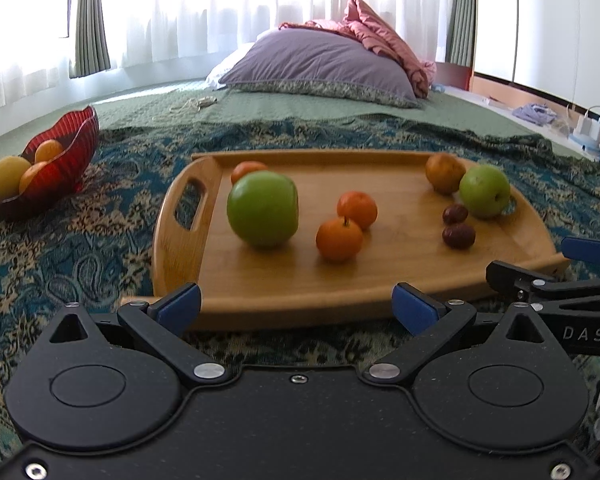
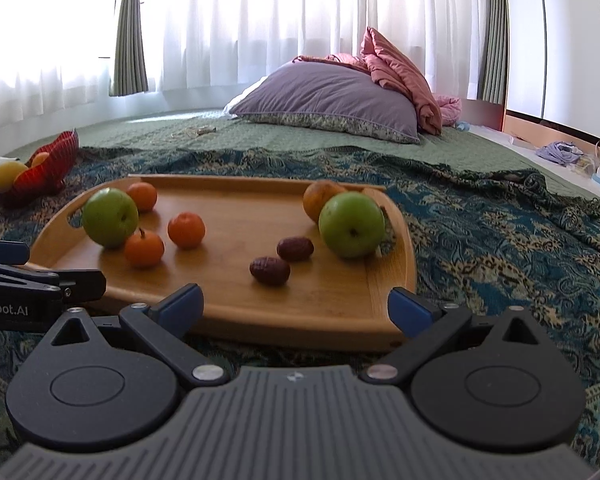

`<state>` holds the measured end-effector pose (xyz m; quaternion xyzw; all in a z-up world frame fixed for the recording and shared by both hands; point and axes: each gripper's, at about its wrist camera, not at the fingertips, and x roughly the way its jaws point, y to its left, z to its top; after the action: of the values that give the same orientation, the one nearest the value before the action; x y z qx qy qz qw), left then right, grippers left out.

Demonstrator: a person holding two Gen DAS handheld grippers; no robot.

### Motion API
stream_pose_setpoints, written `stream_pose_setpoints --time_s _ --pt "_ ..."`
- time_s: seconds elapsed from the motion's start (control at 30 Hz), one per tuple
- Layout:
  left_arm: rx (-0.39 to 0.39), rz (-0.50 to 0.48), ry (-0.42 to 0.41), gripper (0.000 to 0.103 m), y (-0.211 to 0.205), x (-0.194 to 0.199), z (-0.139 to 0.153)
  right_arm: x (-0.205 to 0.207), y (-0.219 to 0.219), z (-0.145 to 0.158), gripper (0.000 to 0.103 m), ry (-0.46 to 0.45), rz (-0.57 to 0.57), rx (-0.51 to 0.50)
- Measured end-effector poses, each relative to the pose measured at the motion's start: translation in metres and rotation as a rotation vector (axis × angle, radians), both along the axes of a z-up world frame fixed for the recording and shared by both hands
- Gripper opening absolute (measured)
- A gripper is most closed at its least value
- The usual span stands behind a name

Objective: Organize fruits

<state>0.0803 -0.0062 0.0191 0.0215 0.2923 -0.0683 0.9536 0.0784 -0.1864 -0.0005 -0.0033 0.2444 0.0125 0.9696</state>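
Observation:
A wooden tray (image 1: 380, 280) (image 2: 332, 308) lies on the patterned bedspread. On it are a green apple at the left (image 1: 262, 209) (image 2: 110, 217), a second green apple at the right (image 1: 485, 191) (image 2: 351, 224), small oranges (image 1: 339, 239) (image 2: 144, 248), a larger orange at the back right (image 1: 444, 173) (image 2: 320, 199) and two dark red dates (image 1: 458, 235) (image 2: 270, 270). A red bowl (image 1: 66, 148) (image 2: 58, 160) at the far left holds oranges and a yellow fruit. My left gripper (image 1: 296, 307) is open and empty before the tray's near edge. My right gripper (image 2: 296, 306) is open and empty at the tray's near right corner.
A purple pillow (image 1: 320, 64) (image 2: 332, 100) and a pink quilt (image 1: 388, 40) lie at the back of the bed. Chargers and cables (image 1: 588, 128) sit on a ledge at the right. Curtained windows run along the back.

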Motion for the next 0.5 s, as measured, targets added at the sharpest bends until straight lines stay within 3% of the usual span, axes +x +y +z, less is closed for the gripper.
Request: stream_pose_setpoints --time_s 0.27,0.5 --pt "0.03 0.013 0.005 0.103 0.001 -0.002 -0.013 0.001 0.004 -0.011 0.103 0.032 0.012 -0.021" --pt "0.01 0.015 0.039 0.103 0.002 -0.004 -0.021 0.0 0.009 -0.015 0.103 0.045 0.014 -0.051"
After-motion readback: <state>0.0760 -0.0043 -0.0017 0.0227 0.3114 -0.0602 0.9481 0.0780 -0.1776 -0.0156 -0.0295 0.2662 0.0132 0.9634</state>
